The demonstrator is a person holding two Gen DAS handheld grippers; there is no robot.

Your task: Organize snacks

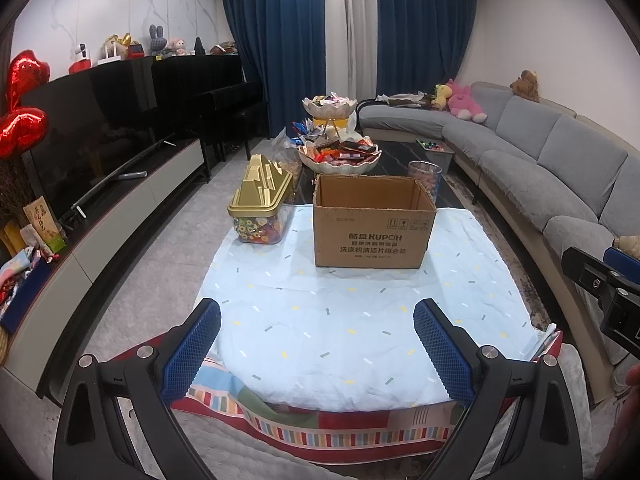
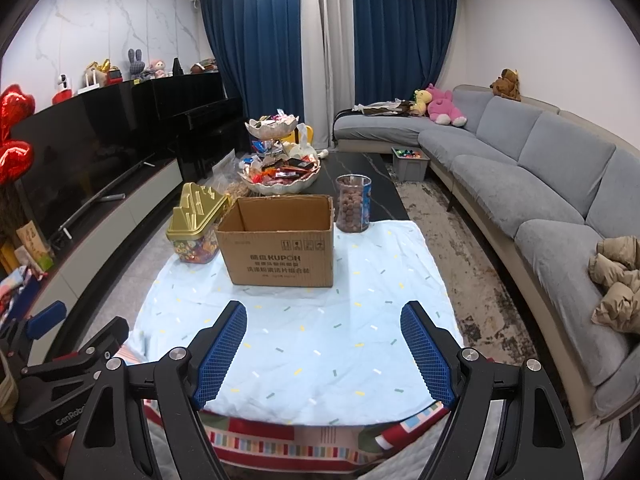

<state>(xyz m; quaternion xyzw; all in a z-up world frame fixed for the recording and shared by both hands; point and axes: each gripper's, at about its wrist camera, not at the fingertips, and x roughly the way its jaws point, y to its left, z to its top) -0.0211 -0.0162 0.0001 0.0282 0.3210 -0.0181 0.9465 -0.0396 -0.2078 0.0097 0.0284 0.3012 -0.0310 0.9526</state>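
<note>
An open brown cardboard box (image 1: pixel 373 222) (image 2: pixel 280 240) stands on a light blue cloth (image 1: pixel 340 320) (image 2: pixel 304 340) on the table. A clear candy container with a gold lid (image 1: pixel 260 208) (image 2: pixel 196 224) stands left of the box. A clear jar of brown round snacks (image 1: pixel 425 178) (image 2: pixel 353 203) stands behind its right corner. A two-tier white dish of wrapped snacks (image 1: pixel 340 152) (image 2: pixel 280 172) sits farther back. My left gripper (image 1: pixel 318 316) and right gripper (image 2: pixel 324 316) are both open and empty, hovering over the near cloth, well short of the box.
A grey sofa (image 1: pixel 540 160) (image 2: pixel 520 184) runs along the right, with a crumpled tan garment (image 2: pixel 616 280) on it. A TV unit (image 1: pixel 120 200) (image 2: pixel 100 208) lines the left. A grey bin (image 2: pixel 410 164) sits on the floor beside the table. The other gripper shows at the frame edge (image 1: pixel 604 292) (image 2: pixel 60 356).
</note>
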